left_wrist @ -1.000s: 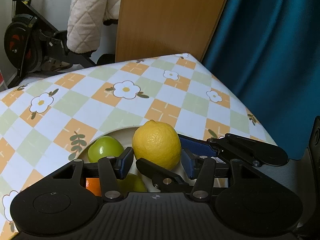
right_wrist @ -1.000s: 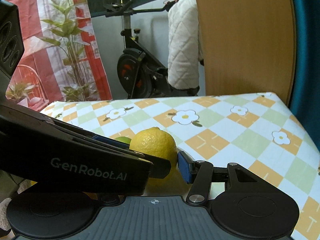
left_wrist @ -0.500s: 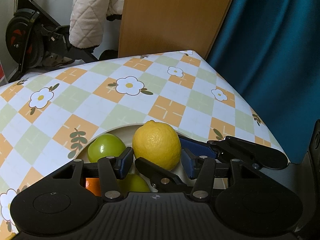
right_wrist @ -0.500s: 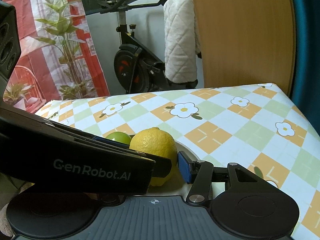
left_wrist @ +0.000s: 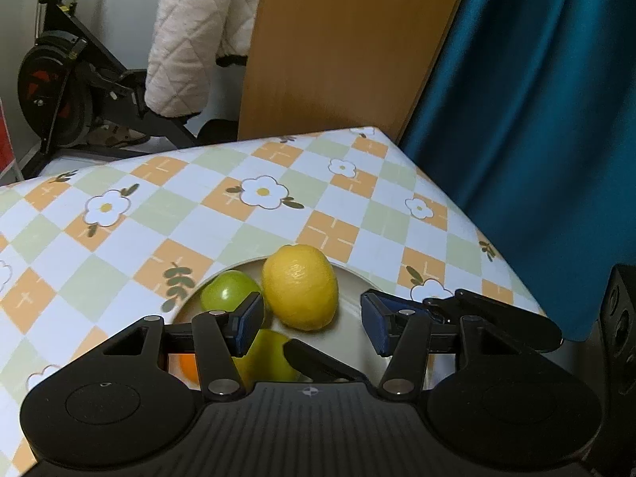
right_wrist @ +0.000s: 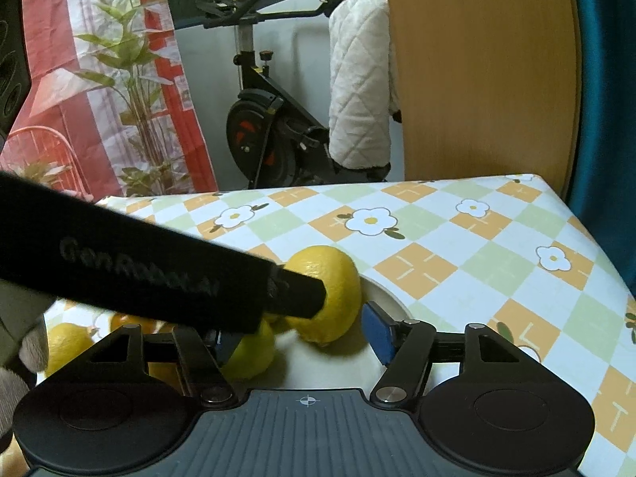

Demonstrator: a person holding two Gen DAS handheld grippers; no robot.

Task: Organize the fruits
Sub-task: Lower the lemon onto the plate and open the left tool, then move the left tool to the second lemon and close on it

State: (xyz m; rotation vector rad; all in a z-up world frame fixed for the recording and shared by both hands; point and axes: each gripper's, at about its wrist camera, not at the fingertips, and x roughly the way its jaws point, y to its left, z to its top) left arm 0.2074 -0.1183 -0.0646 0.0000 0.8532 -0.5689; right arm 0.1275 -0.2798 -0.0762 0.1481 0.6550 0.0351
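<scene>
A yellow lemon (left_wrist: 300,286) lies on the white plate (left_wrist: 353,306) beside a green fruit (left_wrist: 228,294), with a yellow-green fruit (left_wrist: 266,361) and an orange (left_wrist: 189,367) nearer me. My left gripper (left_wrist: 312,328) is open, its pads clear of the lemon. The right wrist view shows the same lemon (right_wrist: 338,290) on the plate (right_wrist: 387,298). My right gripper (right_wrist: 302,336) is open around it; the left gripper's body crosses in front and hides its left finger. More yellow fruit (right_wrist: 65,348) lies at the left.
The table has a checked flower-print cloth (left_wrist: 254,194); its edges fall off at the far side and right. A wooden panel (left_wrist: 346,47), a teal curtain (left_wrist: 536,99) and an exercise bike (right_wrist: 270,127) with a white jacket (right_wrist: 357,87) stand beyond.
Both grippers opened and let go of the lemon, which now rests on the plate. Both have pulled back slightly.
</scene>
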